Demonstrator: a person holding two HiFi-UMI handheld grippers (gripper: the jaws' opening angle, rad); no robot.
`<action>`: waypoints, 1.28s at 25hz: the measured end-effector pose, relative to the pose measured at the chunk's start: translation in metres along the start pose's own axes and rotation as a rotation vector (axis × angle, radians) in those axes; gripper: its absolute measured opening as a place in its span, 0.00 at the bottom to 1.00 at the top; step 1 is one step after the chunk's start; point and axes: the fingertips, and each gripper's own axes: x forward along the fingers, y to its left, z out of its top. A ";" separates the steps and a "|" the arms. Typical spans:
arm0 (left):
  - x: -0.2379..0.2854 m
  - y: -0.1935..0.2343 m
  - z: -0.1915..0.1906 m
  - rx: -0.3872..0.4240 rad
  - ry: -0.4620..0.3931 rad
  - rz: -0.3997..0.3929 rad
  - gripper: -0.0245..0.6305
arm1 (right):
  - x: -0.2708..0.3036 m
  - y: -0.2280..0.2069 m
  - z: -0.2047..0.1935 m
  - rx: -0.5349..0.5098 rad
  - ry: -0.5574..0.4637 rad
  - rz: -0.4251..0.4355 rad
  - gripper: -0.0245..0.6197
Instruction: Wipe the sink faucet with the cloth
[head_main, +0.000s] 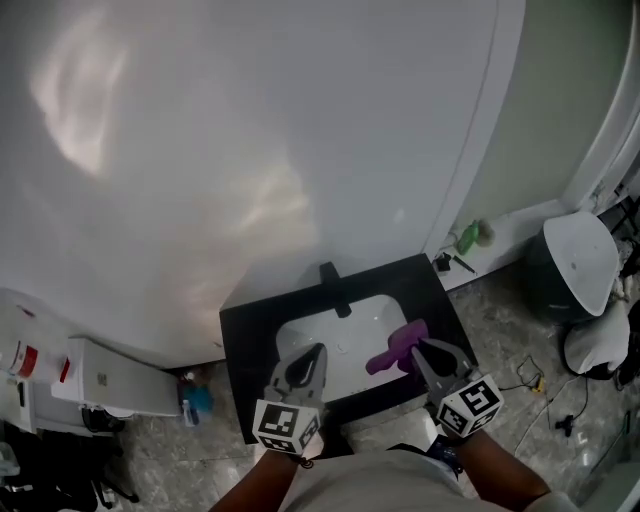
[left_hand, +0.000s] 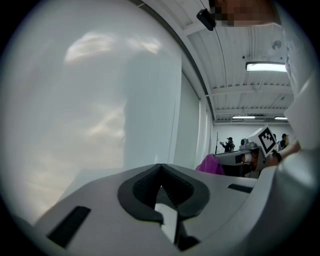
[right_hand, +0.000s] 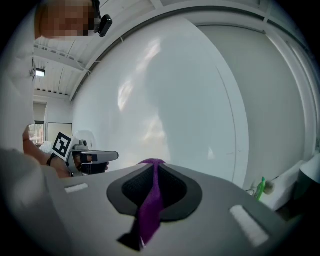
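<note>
Seen from the head view, a black tabletop (head_main: 248, 345) stands against a pale wall and carries a white sink (head_main: 345, 325). The dark faucet (head_main: 334, 287) sits at the back rim of the sink, too small to make out in detail. The left gripper (head_main: 319, 349) hovers over the near left part of the basin. In its own view its jaws are pressed together at the tips with nothing between them. The right gripper (head_main: 418, 346) hangs over the near right edge of the sink, its jaws clamped on the purple cloth (head_main: 396, 349). In the right gripper view the cloth runs as a narrow strip up between the dark pads and pokes out just past the tips. The cloth is above the right side of the basin, apart from the faucet. On the floor to the right, by the wall, stands a green bottle (head_main: 468, 238), and further right what looks like a white-lidded bin (head_main: 580, 258).
</note>
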 end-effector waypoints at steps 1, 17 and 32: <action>0.011 0.009 -0.004 0.001 0.016 -0.015 0.05 | 0.014 -0.005 -0.001 -0.001 0.011 -0.006 0.08; 0.050 0.104 -0.052 -0.073 0.177 0.178 0.05 | 0.350 -0.073 -0.085 -0.177 0.289 0.178 0.08; 0.032 0.117 -0.043 -0.085 0.152 0.243 0.05 | 0.335 -0.065 -0.092 -0.155 0.277 0.168 0.08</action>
